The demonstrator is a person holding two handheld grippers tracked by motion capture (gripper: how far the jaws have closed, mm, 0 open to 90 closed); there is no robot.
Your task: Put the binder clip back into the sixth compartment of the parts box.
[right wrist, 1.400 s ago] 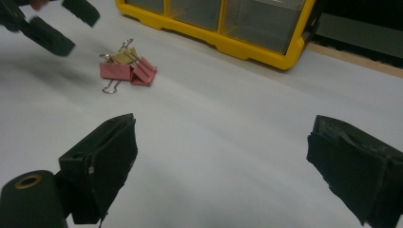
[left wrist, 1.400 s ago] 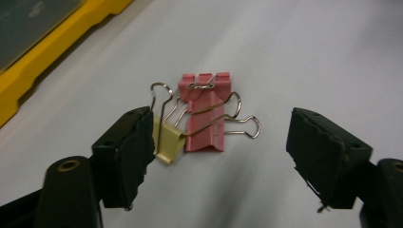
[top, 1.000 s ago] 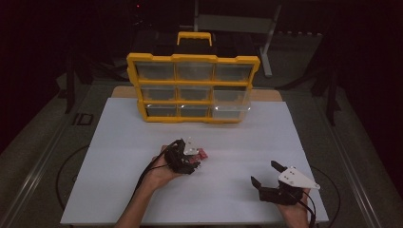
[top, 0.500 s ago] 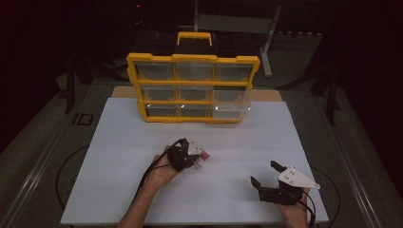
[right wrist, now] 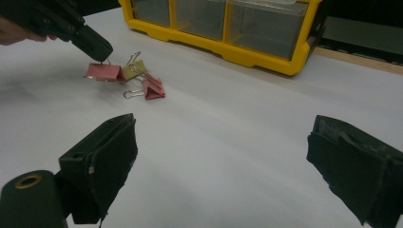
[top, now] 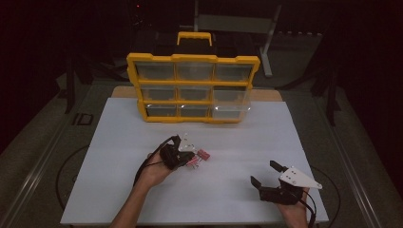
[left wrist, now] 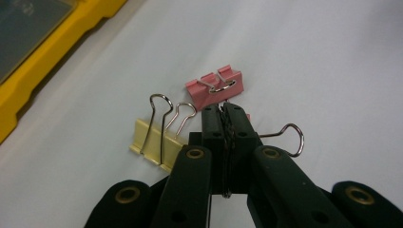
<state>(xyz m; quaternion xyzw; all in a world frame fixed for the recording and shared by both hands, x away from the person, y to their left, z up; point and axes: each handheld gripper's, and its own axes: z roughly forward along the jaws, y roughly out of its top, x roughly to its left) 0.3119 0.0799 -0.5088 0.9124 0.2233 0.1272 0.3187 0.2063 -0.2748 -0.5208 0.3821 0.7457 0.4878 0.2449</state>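
White tabletop (top: 119, 142) is sitting in dark room, yellow organizer (top: 193, 88) behind; left gripper (left wrist: 223, 114) is pinching pink clip (right wrist: 103, 71), right gripper (top: 266, 173) gaping empty

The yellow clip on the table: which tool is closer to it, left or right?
Left. The left tool sits right beside the yellow clip, shut on a pink clip's wire handle. The right tool rests far off, near the table's front right corner.

Left tool (left wrist: 223, 111) angled down, jaws pinched together, right tool (top: 266, 176) low, jaws spread wide
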